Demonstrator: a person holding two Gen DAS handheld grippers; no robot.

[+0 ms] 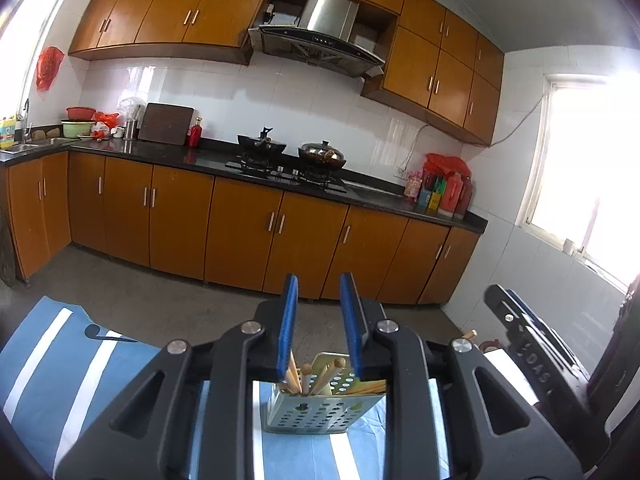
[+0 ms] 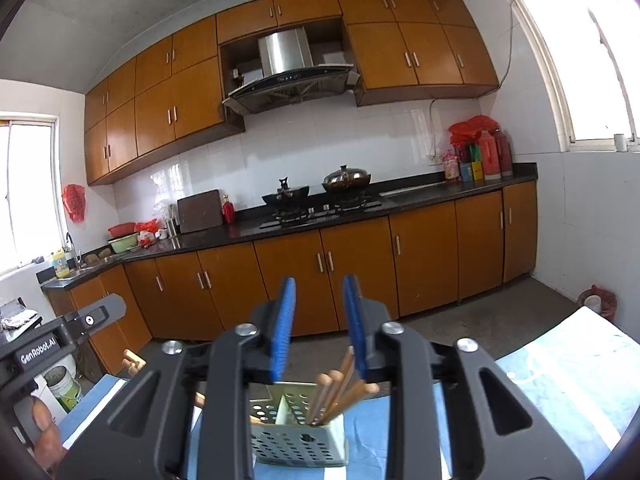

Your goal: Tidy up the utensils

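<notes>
A pale green perforated utensil holder (image 1: 320, 412) stands on the blue-and-white striped cloth, below and just ahead of my left gripper (image 1: 319, 284). Several wooden chopsticks (image 1: 298, 376) stand in it. My left gripper is open and empty, raised above the holder. In the right wrist view the same holder (image 2: 298, 440) holds wooden chopsticks (image 2: 340, 392) leaning right. My right gripper (image 2: 319, 286) is open and empty, above the holder. Wooden utensil ends (image 2: 132, 360) lie at the left on the cloth, mostly hidden.
The striped cloth (image 1: 80, 360) covers the table. The other gripper's body shows at the right of the left view (image 1: 532, 344) and at the left of the right view (image 2: 60, 332). Kitchen cabinets, a stove with pots (image 1: 288, 152) and the floor lie beyond the table.
</notes>
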